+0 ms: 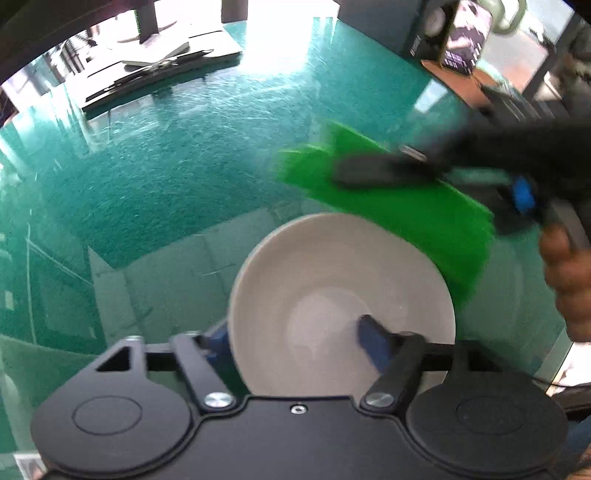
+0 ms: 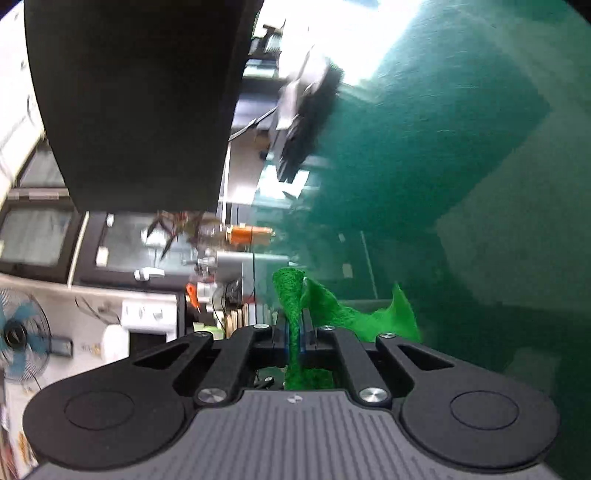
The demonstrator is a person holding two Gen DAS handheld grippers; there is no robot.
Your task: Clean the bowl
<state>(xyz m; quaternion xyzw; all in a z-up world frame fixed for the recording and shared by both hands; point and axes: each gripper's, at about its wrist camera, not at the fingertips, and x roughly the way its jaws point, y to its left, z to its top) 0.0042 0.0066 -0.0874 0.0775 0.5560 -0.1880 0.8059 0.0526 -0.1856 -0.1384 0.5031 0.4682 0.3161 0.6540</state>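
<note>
A white bowl (image 1: 340, 295) is held up over the green table, tilted toward the camera. My left gripper (image 1: 295, 336) is shut on the bowl's rim, one blue pad outside and one inside. A bright green cloth (image 1: 399, 206) hangs just beyond the bowl's far right edge, held by my right gripper (image 1: 369, 171), which looks blurred. In the right wrist view my right gripper (image 2: 294, 325) is shut on the green cloth (image 2: 332, 306), which sticks up between the pads and drapes to the right. The bowl is not in the right wrist view.
The green table (image 1: 184, 166) stretches ahead. A flat dark and white device (image 1: 155, 70) lies at the far left. Dark boxes (image 1: 454, 33) stand at the far right. A large black object (image 2: 136, 99) and room clutter fill the left of the right wrist view.
</note>
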